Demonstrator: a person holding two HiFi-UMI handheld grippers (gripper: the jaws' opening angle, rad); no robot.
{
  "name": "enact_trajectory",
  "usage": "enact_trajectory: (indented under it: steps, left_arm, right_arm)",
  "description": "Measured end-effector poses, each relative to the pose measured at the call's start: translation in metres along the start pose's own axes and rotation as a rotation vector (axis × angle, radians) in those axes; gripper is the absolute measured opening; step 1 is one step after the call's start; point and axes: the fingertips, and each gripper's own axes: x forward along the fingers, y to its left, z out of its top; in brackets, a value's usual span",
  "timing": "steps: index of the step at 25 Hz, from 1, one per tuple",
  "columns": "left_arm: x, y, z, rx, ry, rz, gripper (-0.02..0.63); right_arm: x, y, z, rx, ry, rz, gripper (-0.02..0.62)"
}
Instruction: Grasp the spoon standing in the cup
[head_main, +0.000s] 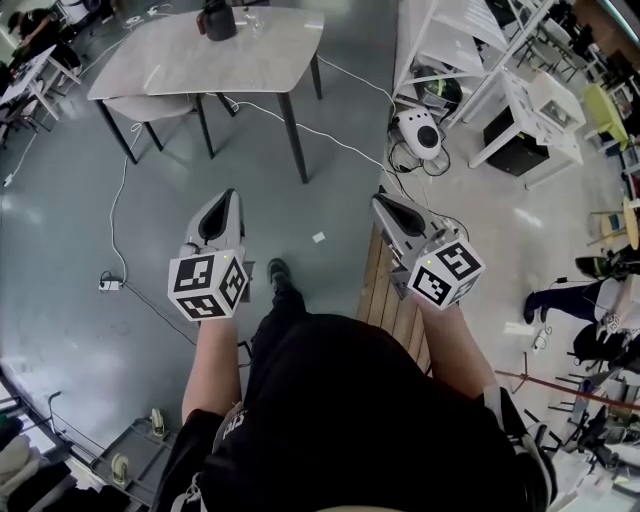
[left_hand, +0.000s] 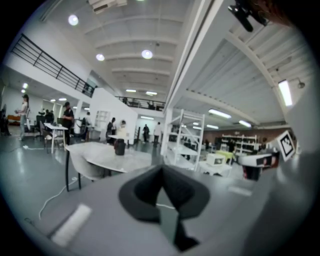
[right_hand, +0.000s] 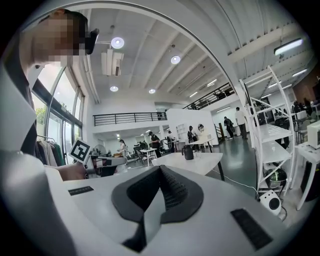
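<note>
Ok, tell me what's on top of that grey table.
A dark container stands near the far edge of the table. Its inside is hidden, so no spoon can be made out.

- We look steeply down from head height onto the left gripper (head_main: 228, 197) and right gripper (head_main: 381, 200) at mid-frame; the table (head_main: 200, 60) lies well off, upper left.
- From the left gripper we face nearly level along its jaws, the table (left_hand: 107, 159) distant at middle left.
- From the right gripper we face likewise, the table (right_hand: 195, 162) at centre.
- All three views share the table, its dark vessel (head_main: 218, 22) and the white rack (head_main: 440, 45).
</note>
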Motion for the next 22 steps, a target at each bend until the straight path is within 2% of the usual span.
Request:
enact_trajectory:
  steps: [5, 10, 22]
  left_arm:
    - [0.049, 0.042, 0.018, -0.02, -0.007, 0.004, 0.009]
    - [0.085, 0.09, 0.041, -0.02, -0.014, -0.004, 0.008]
    - [0.137, 0.175, 0.051, -0.031, 0.041, -0.027, 0.008]
  right_arm:
    - [0.063, -0.029, 0.019, 0.018, 0.012, 0.0, -0.006]
    - [0.136, -0.029, 0.034, 0.001, 0.035, 0.043, -0.006]
    - [0.254, -0.031, 0.053, 0.034, 0.028, 0.06, -0.006]
